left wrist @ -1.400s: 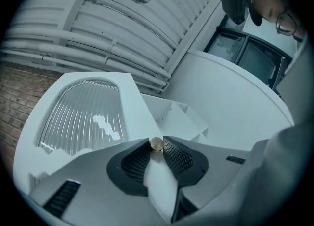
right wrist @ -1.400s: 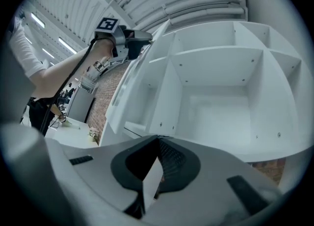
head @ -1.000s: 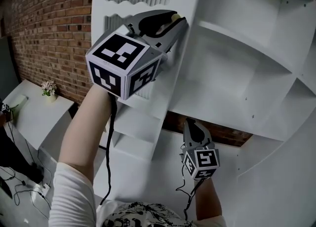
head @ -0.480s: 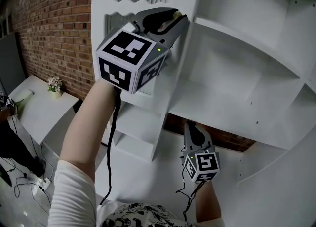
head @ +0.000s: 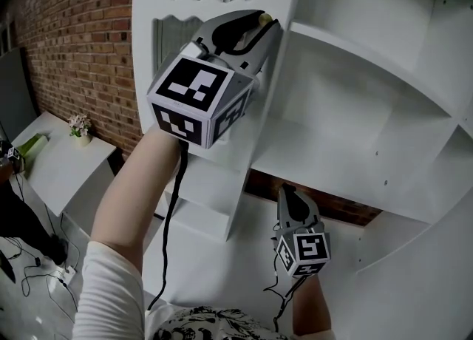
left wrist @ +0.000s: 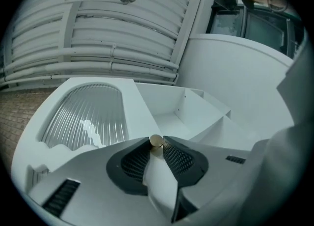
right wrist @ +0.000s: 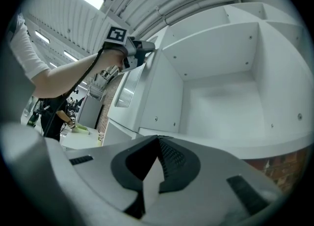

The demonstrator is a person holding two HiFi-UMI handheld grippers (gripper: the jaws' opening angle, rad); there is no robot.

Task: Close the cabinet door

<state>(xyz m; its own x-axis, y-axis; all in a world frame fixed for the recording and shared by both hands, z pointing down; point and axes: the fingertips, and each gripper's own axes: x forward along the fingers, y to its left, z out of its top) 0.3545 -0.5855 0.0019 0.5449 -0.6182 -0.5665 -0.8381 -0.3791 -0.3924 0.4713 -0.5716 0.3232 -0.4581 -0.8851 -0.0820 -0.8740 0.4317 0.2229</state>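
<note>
**Left gripper view: knob [left wrist: 156, 141] pinched, cabinet door [head: 214, 2] standing open**

The cabinet door, white with ribbed glass panes, stands swung out at the left of the bare white shelves [head: 355, 58], high in the head view. Its small brass knob sits between the mesh-padded fingers [left wrist: 179, 159] of the left gripper [head: 264, 24], which press on it from both sides, only partly apart. Lower down, the right gripper [right wrist: 158, 140] faces the shelves, its fingers closed together on nothing. A brick wall [head: 74, 50] runs behind, with a small flower pot [head: 79, 126] on a white surface [head: 52, 168].
</note>
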